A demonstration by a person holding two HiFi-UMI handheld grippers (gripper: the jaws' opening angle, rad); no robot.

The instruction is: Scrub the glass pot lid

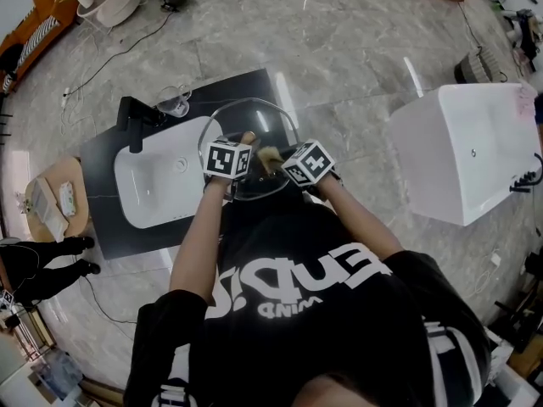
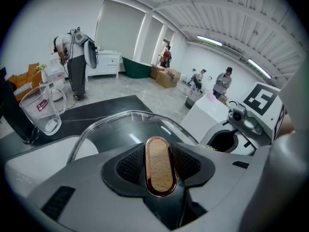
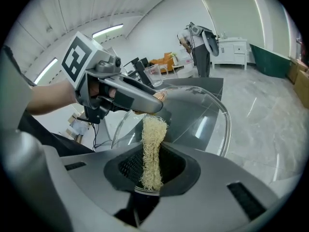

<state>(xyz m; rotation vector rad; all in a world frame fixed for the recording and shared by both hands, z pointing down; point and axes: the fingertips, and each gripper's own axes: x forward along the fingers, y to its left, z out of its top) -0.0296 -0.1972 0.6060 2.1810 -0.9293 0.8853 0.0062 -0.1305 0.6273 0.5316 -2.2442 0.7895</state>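
The glass pot lid is held up over the right end of the black counter. Its wooden knob sits between the jaws of my left gripper, which is shut on it; the clear rim arches beyond. My right gripper is shut on a pale fibrous scrubber, whose top end meets the lid just under the left gripper. In the head view the two grippers, left and right, are close together at the lid's near edge.
A white sink basin is set in the black counter with a black tap. A clear measuring jug stands behind the basin. A white bathtub stands to the right. Several people stand in the room beyond.
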